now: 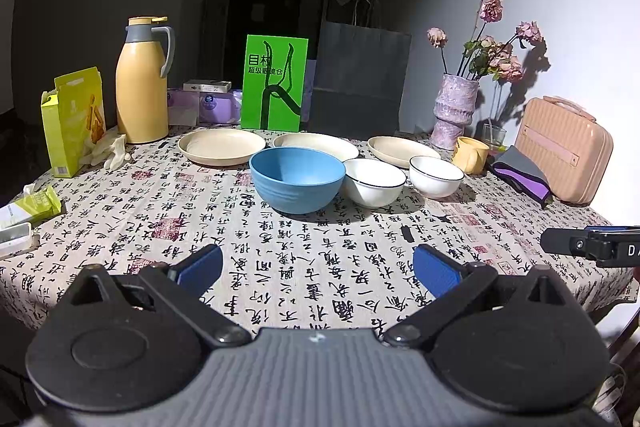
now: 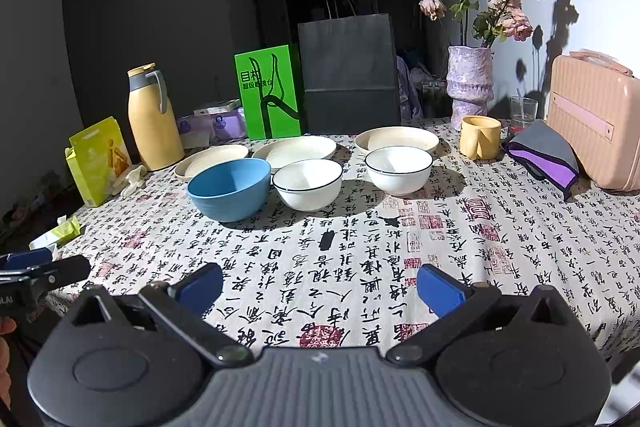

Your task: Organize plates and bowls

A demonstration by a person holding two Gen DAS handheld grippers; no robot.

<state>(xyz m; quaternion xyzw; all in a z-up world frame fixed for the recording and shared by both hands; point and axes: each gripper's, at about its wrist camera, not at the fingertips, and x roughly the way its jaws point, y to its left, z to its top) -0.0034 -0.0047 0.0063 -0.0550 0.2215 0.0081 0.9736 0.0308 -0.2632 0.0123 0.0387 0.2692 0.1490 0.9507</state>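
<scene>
1. The left gripper (image 1: 318, 269) has its blue-padded fingers (image 1: 200, 269) spread wide and holds nothing; it is above the near part of the table (image 1: 280, 291), well short of the dishes.
2. The right gripper (image 2: 320, 285) is the same: fingers (image 2: 438, 289) spread wide, nothing between them, also well short of the dishes.
3. Each gripper shows at the edge of the other's view, the two side by side and apart.
4. The blue bowl (image 1: 297, 179) stands upright straight ahead of the left fingers, beyond their tips. It is matte, deep and empty, with faint ridges low on its wall.
5. Just to its right stands a white bowl (image 1: 374, 182) with a thin dark rim line, glossy and empty.
6. A second white bowl (image 2: 399, 170) of the same kind stands further right, apart from the first, ahead of the right gripper's right finger.
7. Behind the bowls, three cream plates lie in a row, shallow and empty: the left plate (image 1: 221, 146), the middle plate (image 1: 316, 143) and the right plate (image 2: 396, 139).
8. In the left view the blue bowl hides part of the middle plate's near edge; whether they touch I cannot tell.
9. The cloth on the table is pale with black calligraphy and red seals.
</scene>
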